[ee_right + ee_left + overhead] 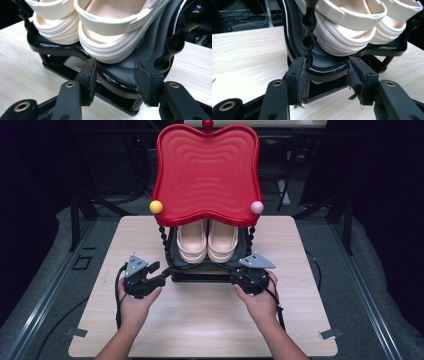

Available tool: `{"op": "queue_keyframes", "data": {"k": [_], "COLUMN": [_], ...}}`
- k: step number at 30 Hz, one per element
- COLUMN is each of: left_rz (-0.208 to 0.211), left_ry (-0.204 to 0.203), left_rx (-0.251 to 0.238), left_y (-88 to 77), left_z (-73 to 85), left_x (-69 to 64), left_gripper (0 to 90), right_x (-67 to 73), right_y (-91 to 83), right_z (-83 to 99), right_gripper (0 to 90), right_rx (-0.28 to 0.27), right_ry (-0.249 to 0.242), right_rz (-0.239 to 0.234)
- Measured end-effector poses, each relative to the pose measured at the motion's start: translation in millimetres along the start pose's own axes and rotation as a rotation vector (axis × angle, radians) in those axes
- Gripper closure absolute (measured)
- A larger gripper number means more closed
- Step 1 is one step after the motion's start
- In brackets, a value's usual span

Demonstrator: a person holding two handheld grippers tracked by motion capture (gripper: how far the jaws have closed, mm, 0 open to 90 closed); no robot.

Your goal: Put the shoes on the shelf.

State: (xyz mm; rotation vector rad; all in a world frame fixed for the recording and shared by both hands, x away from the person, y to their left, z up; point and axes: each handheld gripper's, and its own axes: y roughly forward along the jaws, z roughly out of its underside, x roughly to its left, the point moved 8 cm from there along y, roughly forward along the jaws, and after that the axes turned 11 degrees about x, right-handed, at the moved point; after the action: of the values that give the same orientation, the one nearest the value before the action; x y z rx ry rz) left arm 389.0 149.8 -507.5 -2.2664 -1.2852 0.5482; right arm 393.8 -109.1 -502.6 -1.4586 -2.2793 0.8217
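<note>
The person's forearms were bare, with no sleeve at the wrists, and each hand carried a matte black two-jaw tool — the left gripper [156,271] and the right gripper [240,272] — topped by a grey three-cornered plate dotted with small screws. A black cable trailed back from each along the arm. Up close, each black jaw bore a brass-coloured ringed screw hole and a worn dark pad [301,80] — its lower edge frayed, threads hanging loose.
</note>
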Motion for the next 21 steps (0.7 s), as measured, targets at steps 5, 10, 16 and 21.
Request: {"op": "queue_keyframes", "data": {"k": [5,10,16,21], "left_rz": [0.012,0.022,0.01,0.025], "left_ry": [0.014,0.02,0.038,0.048], "left_rx": [0.0,0.006,0.015,0.025], "left_y": [-10.5,-20.9,-30.2,-34.5], "left_z": [3.1,8.2,16.8,26.9], "left_x": [-0.3,0.7,2.7,-1.5], "left_gripper": [48.1,47.6,46.7,46.7], "right_x": [-1.8,-1.5,-1.6,-1.7], "right_y": [-11.2,-20.2,-32.1,-36.9], "right_z": [7.1,15.1,26.9,42.9], "right_gripper": [51.4,49.0,47.3,46.5], "right_rx": [0.02,0.03,0.025,0.079], "right_ry": [-0.021,-0.031,-0.037,-0.059], "right_rz": [-0.015,-0.039,-0.072,-0.092]}}
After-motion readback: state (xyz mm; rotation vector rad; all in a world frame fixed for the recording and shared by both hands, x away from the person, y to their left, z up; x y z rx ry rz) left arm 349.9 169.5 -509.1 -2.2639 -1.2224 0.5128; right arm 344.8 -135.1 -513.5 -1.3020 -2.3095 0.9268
